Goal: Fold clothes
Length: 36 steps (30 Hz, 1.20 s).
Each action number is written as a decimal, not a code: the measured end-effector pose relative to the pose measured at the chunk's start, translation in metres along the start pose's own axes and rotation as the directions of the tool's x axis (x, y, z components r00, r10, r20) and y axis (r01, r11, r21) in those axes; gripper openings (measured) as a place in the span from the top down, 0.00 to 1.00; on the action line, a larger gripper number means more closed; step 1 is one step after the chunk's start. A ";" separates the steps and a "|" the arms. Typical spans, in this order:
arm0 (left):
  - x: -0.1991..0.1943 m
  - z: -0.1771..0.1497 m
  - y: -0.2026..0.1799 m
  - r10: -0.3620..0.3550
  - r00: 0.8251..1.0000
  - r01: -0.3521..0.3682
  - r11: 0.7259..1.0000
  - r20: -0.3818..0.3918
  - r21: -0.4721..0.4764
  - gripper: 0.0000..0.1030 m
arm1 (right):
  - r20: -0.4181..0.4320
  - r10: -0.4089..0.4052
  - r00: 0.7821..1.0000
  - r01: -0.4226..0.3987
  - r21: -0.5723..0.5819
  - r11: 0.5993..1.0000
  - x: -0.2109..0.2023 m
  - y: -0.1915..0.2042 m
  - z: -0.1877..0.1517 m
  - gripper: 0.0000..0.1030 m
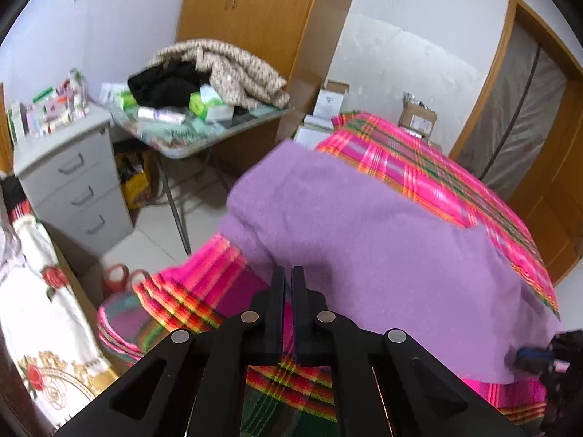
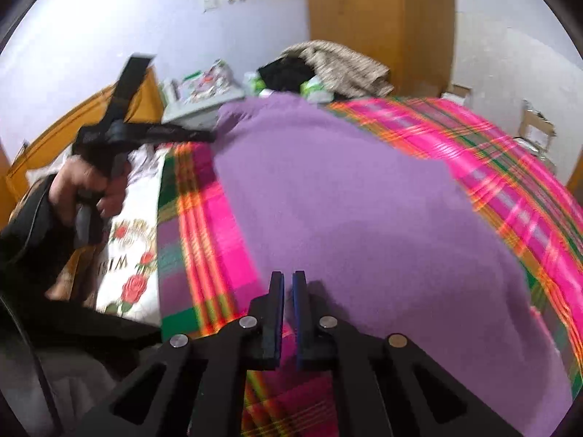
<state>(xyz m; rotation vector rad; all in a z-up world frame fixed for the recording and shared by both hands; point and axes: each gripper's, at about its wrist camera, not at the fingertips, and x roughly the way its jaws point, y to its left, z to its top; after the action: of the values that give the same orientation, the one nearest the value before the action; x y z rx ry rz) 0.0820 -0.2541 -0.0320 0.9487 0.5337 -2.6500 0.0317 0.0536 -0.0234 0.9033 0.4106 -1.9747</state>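
A purple garment [image 1: 364, 225] lies spread flat on a bed covered with a pink plaid sheet [image 1: 419, 160]. My left gripper [image 1: 289, 273] hovers at the garment's near left edge, shut, with nothing between its fingers. In the right wrist view the same purple garment [image 2: 346, 200] fills the middle of the plaid sheet [image 2: 510, 167]. Over its near edge sits my right gripper [image 2: 288, 276], shut and holding nothing. A hand [image 2: 87, 182] holds the left gripper [image 2: 207, 136] raised at the garment's far left corner. The right gripper's body [image 1: 546, 357] shows blurred at the far right.
A grey drawer cabinet [image 1: 73, 182] and a cluttered folding table [image 1: 204, 123] stand beyond the bed. A striped basket [image 1: 120, 324] sits on the floor beside it. A white floral cloth [image 2: 127, 240] lies at the head end. Cardboard boxes [image 1: 417, 118] and a wooden door [image 1: 528, 109] are behind.
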 end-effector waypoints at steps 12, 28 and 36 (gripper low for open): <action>0.050 0.030 -0.049 0.010 0.998 -0.001 0.986 -0.056 0.169 0.83 | -0.035 -0.121 0.992 0.126 0.305 0.944 0.024 -0.113 0.049 0.66; 0.121 0.070 -0.058 0.068 0.993 -0.043 0.972 -0.101 0.229 0.74 | -0.053 -0.019 0.998 0.041 0.462 0.886 0.085 -0.172 0.085 0.98; 0.107 0.075 -0.062 0.089 0.993 -0.068 0.967 -0.075 0.244 0.74 | -0.046 -0.064 0.997 0.078 0.431 0.899 0.074 -0.162 0.084 0.96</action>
<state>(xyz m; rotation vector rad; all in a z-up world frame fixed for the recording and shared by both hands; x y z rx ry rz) -0.0627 -0.2446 -0.0323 1.1315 0.1882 -2.6532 -0.1651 0.0469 -0.0307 1.2107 0.0124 -2.1645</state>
